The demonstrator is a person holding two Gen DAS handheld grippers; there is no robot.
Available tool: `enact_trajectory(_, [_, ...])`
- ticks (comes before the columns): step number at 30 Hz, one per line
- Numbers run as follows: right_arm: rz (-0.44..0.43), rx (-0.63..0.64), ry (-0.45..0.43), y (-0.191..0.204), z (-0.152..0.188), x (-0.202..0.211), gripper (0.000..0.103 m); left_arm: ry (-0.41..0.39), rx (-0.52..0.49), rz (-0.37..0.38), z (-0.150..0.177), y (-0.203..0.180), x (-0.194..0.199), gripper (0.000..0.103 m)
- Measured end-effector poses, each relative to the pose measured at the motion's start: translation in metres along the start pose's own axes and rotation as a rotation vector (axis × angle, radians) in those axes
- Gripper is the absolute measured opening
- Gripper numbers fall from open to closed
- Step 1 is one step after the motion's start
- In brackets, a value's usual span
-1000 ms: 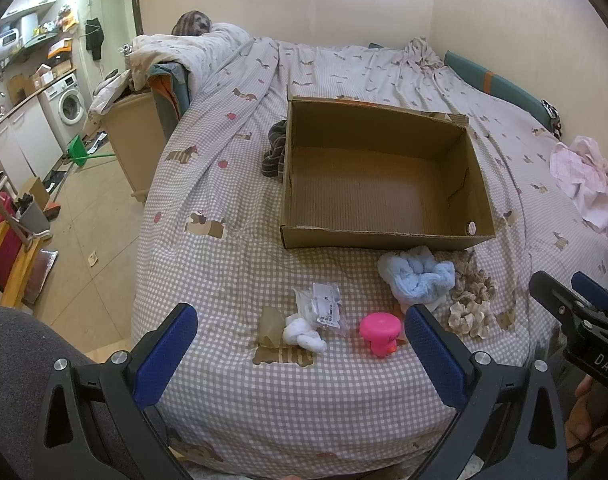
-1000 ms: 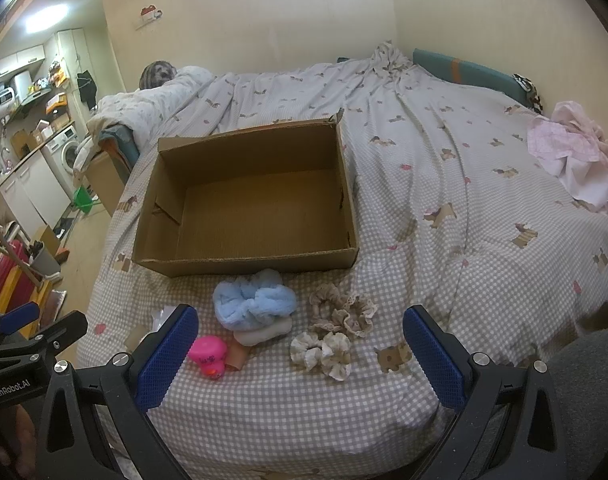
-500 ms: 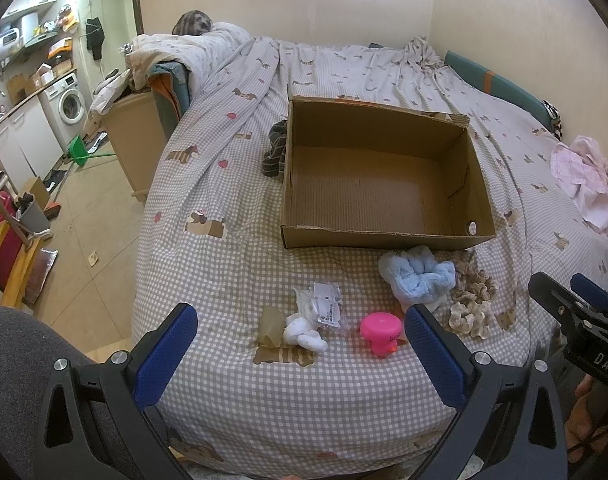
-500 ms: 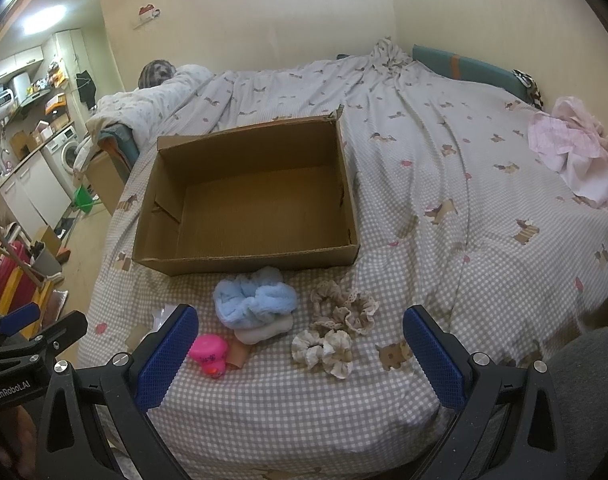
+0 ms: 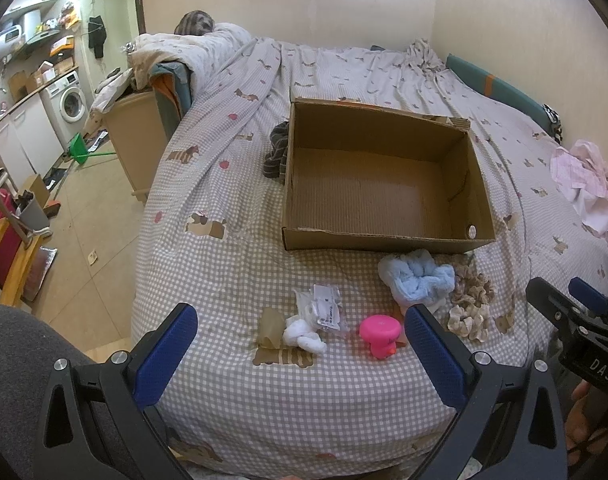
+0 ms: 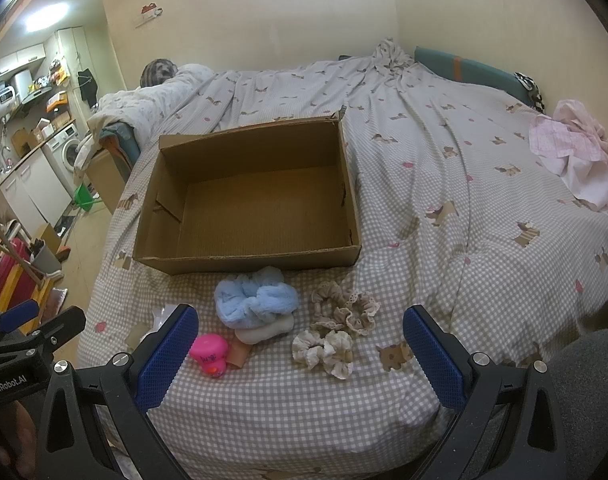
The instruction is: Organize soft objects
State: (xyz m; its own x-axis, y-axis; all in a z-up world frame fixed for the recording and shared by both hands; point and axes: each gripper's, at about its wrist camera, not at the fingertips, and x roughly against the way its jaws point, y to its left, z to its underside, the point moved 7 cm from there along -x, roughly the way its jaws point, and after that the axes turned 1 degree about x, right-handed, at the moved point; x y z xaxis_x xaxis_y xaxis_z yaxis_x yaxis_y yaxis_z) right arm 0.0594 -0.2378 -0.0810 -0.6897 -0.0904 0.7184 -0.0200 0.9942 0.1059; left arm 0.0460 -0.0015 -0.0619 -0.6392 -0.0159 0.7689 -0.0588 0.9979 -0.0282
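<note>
Right wrist view shows us the big open brown cardboard box (image 6: 248,196) on the checked bed cover (image 6: 443,248), w/ nothing in it. All the soft things sit in a row on the near side of the box, btw the box and us.

The fluffy light blue scrunchie (image 6: 256,300) is just in front of the box's near wall. The beige lace scrunchies (image 6: 337,320) are to the right of the blue one, still near the box's front. The small pink rubber toy (image 6: 210,354) is a bit further out from the box, on the left side.

Our right gripper (image 6: 300,356) is wide open and holds nothing. The beige scrunchies lie right btw its two blue pads, so we think this hand is the near one for them.

Left wrist view: our left gripper (image 5: 300,354) is wide open too, empty. The small white cloth knot (image 5: 304,334) and the clear plastic packet (image 5: 323,310) sit out from the box's front left part, btw this hand's pads. So left hand is nearer to those.

We think the move is: reach fwd, grab, then lift over the box's near wall and drop in.
</note>
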Motion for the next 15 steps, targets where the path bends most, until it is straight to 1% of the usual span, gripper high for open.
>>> enact_trajectory(15, [0.000,0.000,0.002,0.0017,0.0006,0.0004,0.103,-0.002,-0.002,0.001,-0.0003,0.0005,0.0000,0.103])
